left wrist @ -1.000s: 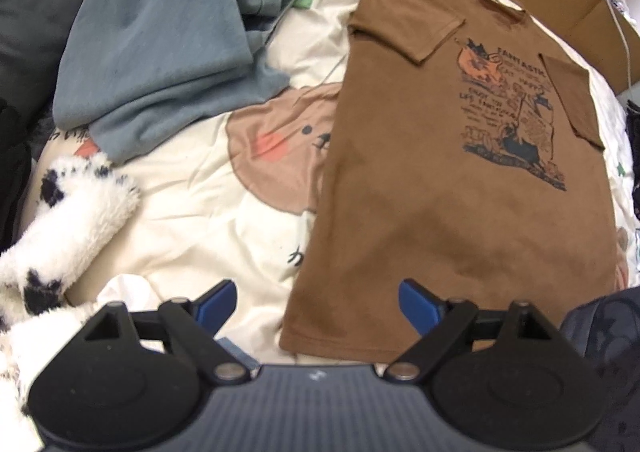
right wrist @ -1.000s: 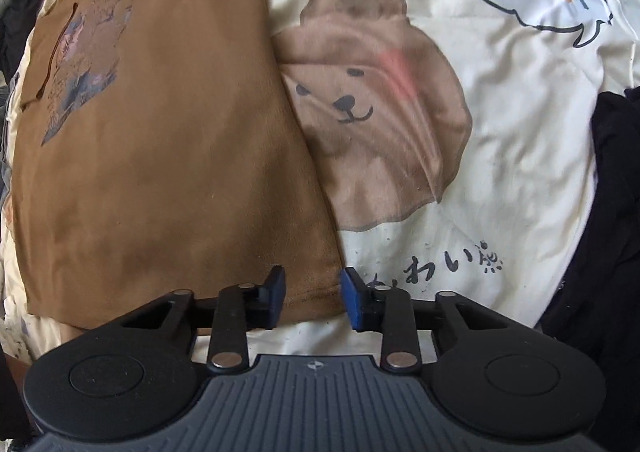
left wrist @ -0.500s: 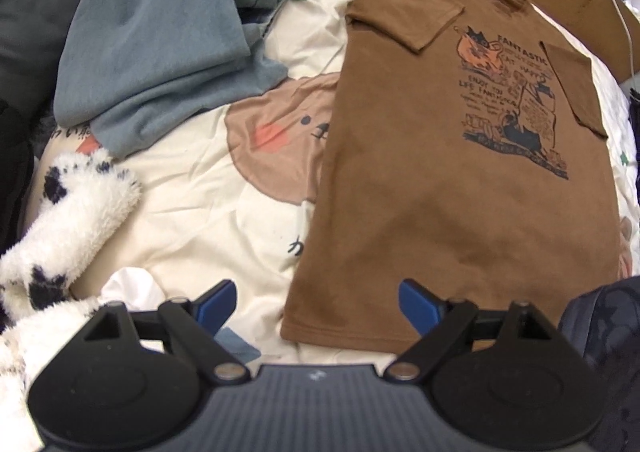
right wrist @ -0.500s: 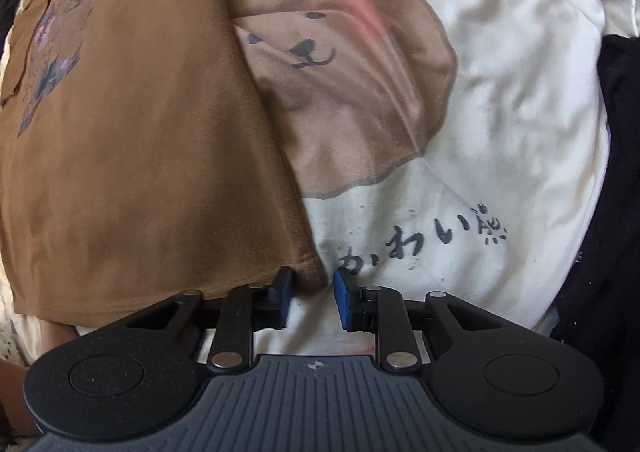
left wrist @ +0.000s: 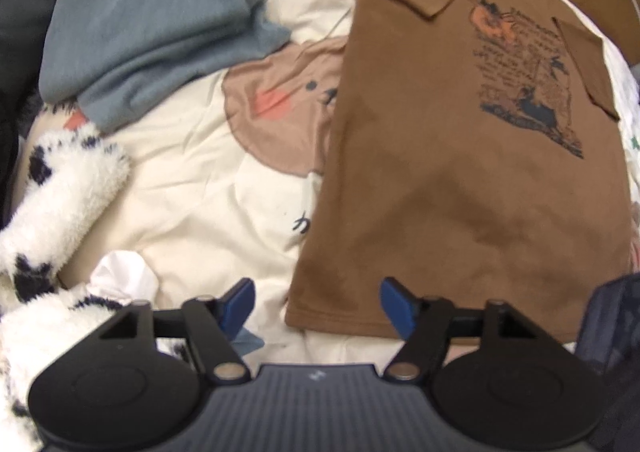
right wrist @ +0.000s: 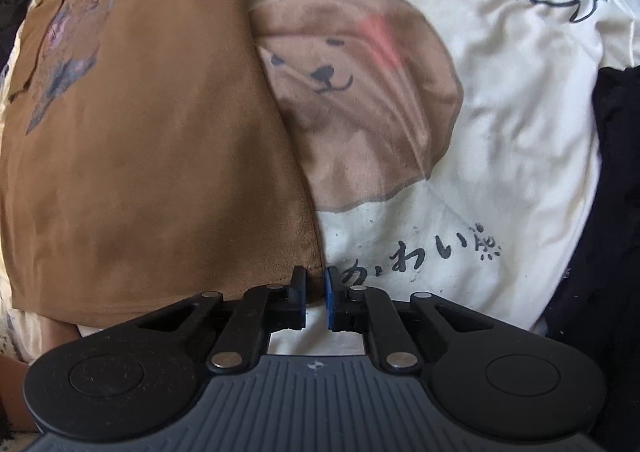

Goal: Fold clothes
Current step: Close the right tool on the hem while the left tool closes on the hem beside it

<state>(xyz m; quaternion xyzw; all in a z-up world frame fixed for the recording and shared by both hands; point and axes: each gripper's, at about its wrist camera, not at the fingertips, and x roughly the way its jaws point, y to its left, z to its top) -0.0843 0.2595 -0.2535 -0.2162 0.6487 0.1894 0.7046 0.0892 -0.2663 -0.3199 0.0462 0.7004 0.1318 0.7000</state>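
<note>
Both sets of tongs narrowed since the earlier frames: left now straddles the shirt's hem corner, right pinches the opposite corner.

Left to right in my left wrist view: fluffy black-and-white plush (left wrist: 60,204), blue-grey garment (left wrist: 148,24) heaped above it, cream bear-print duvet (left wrist: 192,180), then the brown t-shirt (left wrist: 460,180) laid flat, print side up, both sleeves folded in. My left gripper (left wrist: 318,306) has just been closing; jaws are apart, hem corner between the pads, neither pad pressing on it. In my right wrist view the shirt fills the left side, duvet centre, dark clothing (right wrist: 616,212) at right edge. My right gripper (right wrist: 316,292) has just been closing and looks clamped on the shirt's near corner.
</note>
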